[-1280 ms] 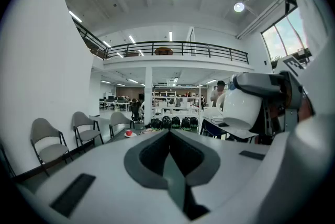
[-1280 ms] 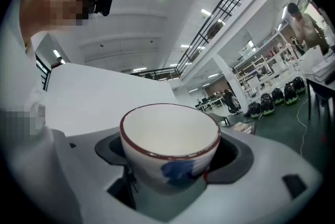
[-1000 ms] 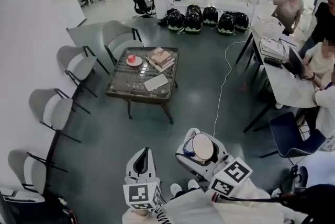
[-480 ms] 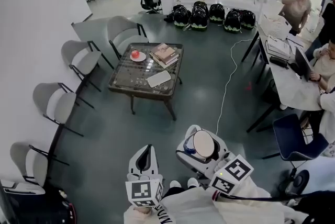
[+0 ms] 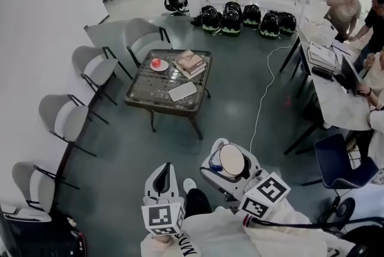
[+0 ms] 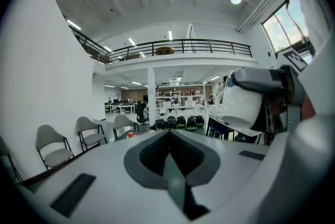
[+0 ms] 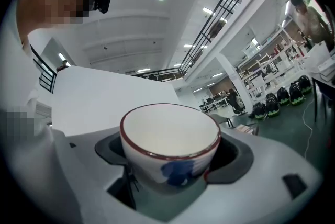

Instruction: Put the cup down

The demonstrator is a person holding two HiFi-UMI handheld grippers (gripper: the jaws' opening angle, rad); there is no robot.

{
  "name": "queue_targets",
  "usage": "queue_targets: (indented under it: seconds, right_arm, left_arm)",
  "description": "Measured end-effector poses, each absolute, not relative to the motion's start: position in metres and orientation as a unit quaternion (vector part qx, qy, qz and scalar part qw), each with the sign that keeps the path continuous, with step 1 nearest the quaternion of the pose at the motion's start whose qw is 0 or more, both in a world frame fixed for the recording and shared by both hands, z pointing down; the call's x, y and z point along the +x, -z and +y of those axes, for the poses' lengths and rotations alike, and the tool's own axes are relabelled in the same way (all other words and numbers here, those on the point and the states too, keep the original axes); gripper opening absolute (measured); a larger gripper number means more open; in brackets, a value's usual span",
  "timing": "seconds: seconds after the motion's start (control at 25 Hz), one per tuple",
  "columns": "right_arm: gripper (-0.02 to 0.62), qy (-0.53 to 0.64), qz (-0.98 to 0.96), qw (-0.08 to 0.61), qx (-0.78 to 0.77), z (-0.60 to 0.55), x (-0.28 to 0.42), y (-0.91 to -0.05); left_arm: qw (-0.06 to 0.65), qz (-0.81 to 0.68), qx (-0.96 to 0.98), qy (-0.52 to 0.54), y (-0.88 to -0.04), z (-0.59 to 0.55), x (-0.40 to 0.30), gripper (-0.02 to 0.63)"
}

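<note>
One white cup (image 7: 170, 139), red rim, blue mark, clamped between right gripper (image 5: 230, 164) jaws, lower centre of head view. Left gripper (image 6: 170, 163) jaws together, nothing between, just left. Glass table (image 5: 157, 93) well apart, upper left, bearing books (image 5: 189, 62).

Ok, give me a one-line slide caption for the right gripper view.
The right tongs clamped on an empty white cup with a red rim and blue mark.

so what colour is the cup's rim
Dark red, around a white cup with a blue patch; clearest in the right gripper view.
</note>
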State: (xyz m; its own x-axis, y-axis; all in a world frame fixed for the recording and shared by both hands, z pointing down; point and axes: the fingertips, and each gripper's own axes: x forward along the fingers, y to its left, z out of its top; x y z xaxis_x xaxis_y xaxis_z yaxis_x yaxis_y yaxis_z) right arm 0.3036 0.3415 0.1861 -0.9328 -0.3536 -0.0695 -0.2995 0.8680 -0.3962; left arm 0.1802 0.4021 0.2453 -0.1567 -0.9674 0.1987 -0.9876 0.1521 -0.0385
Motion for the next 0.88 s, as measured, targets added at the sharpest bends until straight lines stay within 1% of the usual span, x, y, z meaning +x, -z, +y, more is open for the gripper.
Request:
queue_targets:
  seconds: [0.32, 0.64, 0.88]
  right_arm:
    - [0.417, 0.189, 0.962, 0.072, -0.183, 0.303, 0.283, -0.195]
    - [0.417, 0.193, 0.959, 0.060, -0.197, 0.259, 0.233, -0.207]
    - [0.417, 0.196, 0.959, 0.042, -0.200, 0.219, 0.179, -0.215]
  left_arm:
    - [0.060, -0.744, 0.661, -0.080, -0.255, 0.359, 0.161, 0.009]
    - [0.066, -0.737, 0.668, -0.080, -0.265, 0.311, 0.106, 0.011]
    - [0.087, -0.735, 0.668, -0.083, -0.278, 0.273, 0.056, 0.010]
